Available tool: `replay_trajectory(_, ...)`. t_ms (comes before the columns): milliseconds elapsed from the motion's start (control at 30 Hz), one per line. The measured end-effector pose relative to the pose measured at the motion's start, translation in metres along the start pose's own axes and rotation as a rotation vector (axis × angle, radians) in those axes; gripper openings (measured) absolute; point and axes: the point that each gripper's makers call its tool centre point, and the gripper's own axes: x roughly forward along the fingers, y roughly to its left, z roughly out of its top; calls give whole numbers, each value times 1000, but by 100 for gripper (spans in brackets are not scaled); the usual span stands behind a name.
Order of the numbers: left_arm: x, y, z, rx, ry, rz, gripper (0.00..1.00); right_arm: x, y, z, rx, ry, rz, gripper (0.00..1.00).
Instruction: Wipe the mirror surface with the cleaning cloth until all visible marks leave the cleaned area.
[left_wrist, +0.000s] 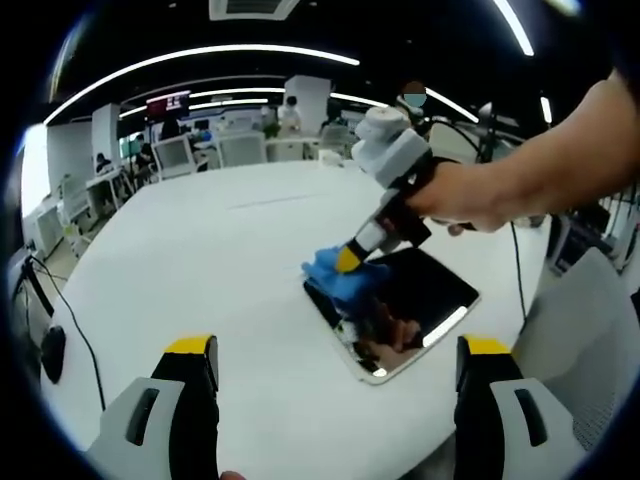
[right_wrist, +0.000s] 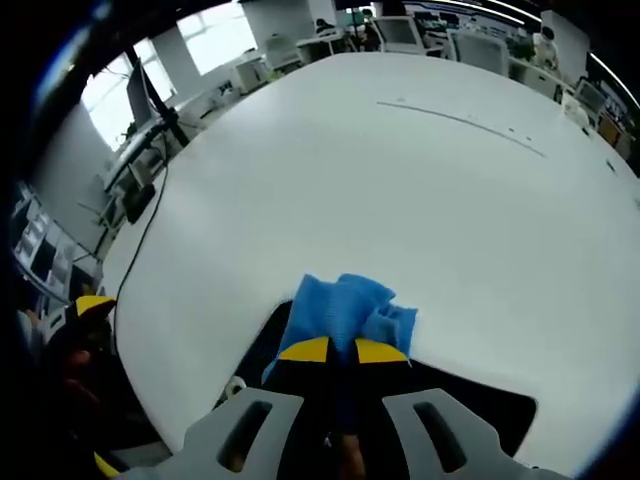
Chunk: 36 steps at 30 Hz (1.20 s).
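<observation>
The mirror lies flat on the worktop, with the cleaning cloth on its far corner under the right hand-held gripper.

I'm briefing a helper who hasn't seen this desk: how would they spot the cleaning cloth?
Start at the big white table, then find the dark mirror lying flat on it. The cleaning cloth is the crumpled blue wad at the mirror's edge, pinched by the right hand-held gripper, the only blue thing there.

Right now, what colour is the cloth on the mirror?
Blue; the cloth shows best in the right gripper view, clamped by the right gripper.
</observation>
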Motion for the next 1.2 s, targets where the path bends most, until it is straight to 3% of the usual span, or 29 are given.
replay_trajectory(400, 2, 3, 6, -7, -17, 7, 99, -1, -12, -4, 19, 9, -21, 2)
replay_trajectory(1200, 0, 1, 13, -4, -32, 11, 99, -9, -17, -15, 45, 13, -51, 2)
